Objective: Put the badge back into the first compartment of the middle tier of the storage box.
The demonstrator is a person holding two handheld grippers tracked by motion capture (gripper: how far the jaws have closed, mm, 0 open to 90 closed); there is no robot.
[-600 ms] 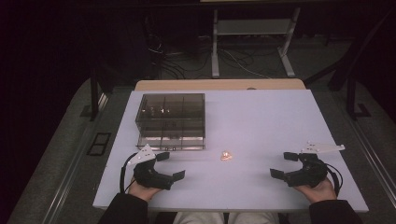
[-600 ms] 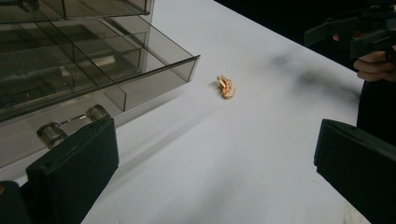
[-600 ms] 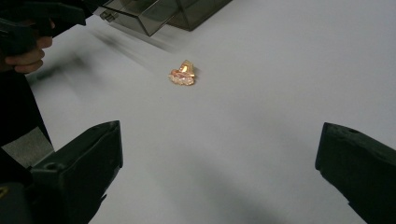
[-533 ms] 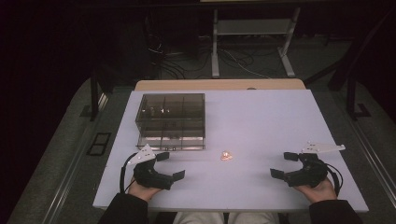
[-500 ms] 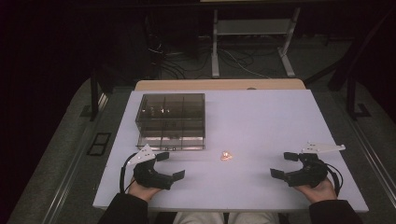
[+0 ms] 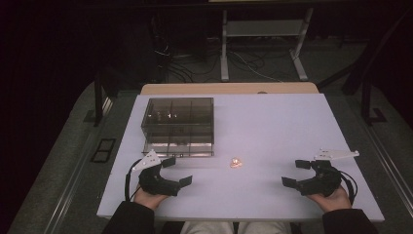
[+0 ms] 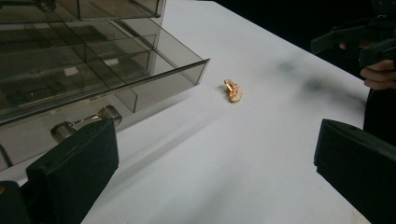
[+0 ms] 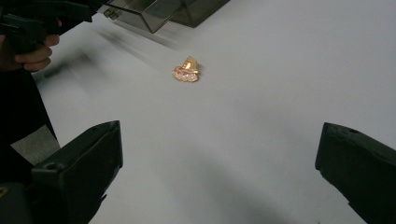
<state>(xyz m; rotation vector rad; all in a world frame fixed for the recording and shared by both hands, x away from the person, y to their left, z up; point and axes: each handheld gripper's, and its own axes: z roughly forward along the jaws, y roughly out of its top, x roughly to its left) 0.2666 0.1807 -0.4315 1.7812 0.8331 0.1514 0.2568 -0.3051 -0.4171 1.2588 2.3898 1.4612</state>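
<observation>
- Details of the small gold trinket (image 6: 235,162) stay too small to tell; it lies on the white table (image 6: 272,126), near the smoky plastic box (image 6: 179,126).
- Left gripper (image 6: 176,171) and right gripper (image 6: 292,172): jaws apart, empty.
- Dark room behind.

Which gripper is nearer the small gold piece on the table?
Left. The left gripper sits just down-left of the gold piece, by the clear box. The right gripper is slightly farther off to its right. Both are open, touching nothing.
</observation>
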